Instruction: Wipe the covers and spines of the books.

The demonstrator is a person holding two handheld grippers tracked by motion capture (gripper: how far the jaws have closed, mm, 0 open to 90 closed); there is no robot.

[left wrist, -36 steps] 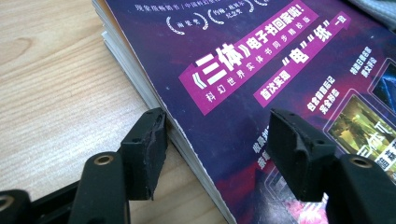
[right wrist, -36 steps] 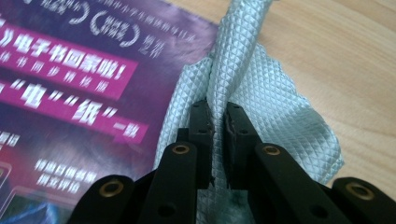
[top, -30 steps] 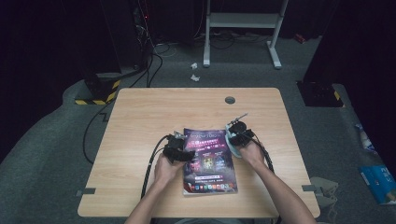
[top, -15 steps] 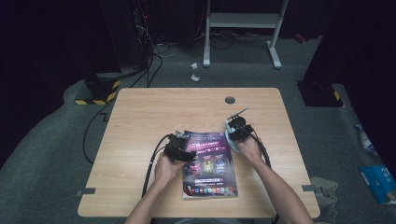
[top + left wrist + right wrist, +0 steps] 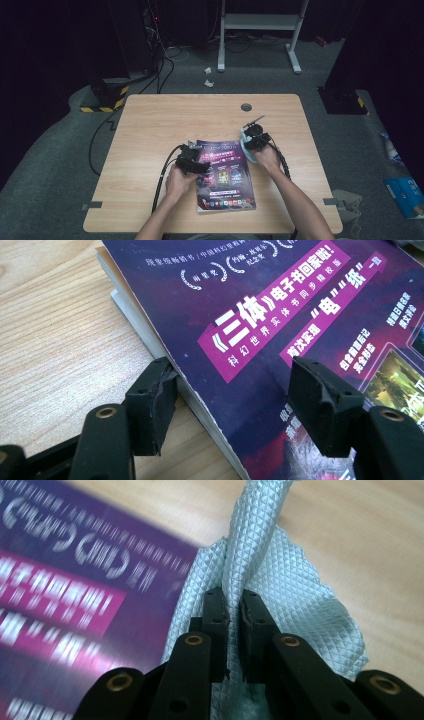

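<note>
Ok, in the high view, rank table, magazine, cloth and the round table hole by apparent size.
1. table
2. magazine
3. cloth, partly hidden beneath the right gripper
4. round hole

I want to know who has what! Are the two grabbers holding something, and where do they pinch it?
The right gripper pinches a bunched fold of the pale cloth. The left gripper holds nothing; its open jaws straddle the book's edge.

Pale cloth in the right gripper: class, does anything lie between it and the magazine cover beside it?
Nothing visible does. The right gripper pinches the pale cloth, which hangs at the magazine edge. The left gripper straddles the opposite edge, jaws open.
</note>
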